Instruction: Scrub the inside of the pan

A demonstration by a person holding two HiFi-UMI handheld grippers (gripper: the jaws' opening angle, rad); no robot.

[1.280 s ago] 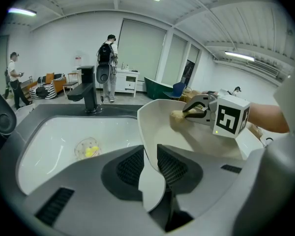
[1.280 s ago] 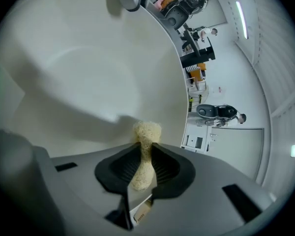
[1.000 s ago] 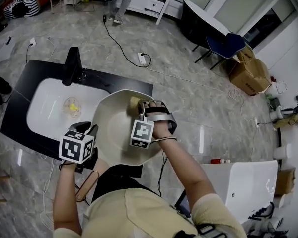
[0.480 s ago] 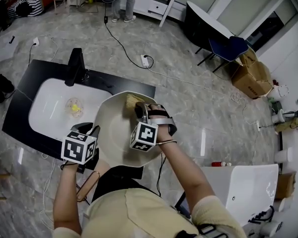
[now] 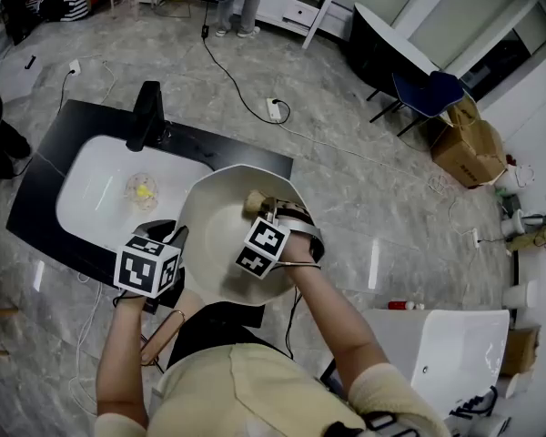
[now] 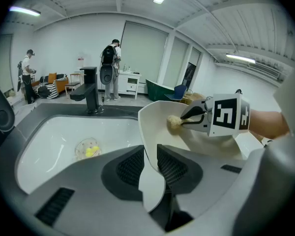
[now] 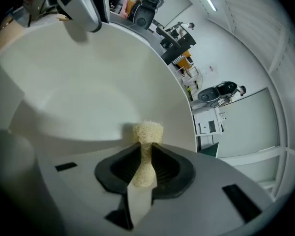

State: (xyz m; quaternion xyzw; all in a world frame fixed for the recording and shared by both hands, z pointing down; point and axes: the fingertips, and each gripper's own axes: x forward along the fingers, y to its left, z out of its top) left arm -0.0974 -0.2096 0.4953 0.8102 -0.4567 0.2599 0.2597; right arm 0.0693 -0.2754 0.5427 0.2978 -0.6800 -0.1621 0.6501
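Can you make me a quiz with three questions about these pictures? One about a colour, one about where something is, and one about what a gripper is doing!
1. What colour is the tap?
A black
B red
C white

2. Where is the sponge?
A on the tap
B inside the pan
C under the pan

3. What is the left gripper doing?
A standing open and empty
B holding the sponge
C shut on the pan's rim

Answers:
1 A, the tap is black.
2 B, the right gripper holds it against the pan's inner wall.
3 C, its jaws clamp the rim.
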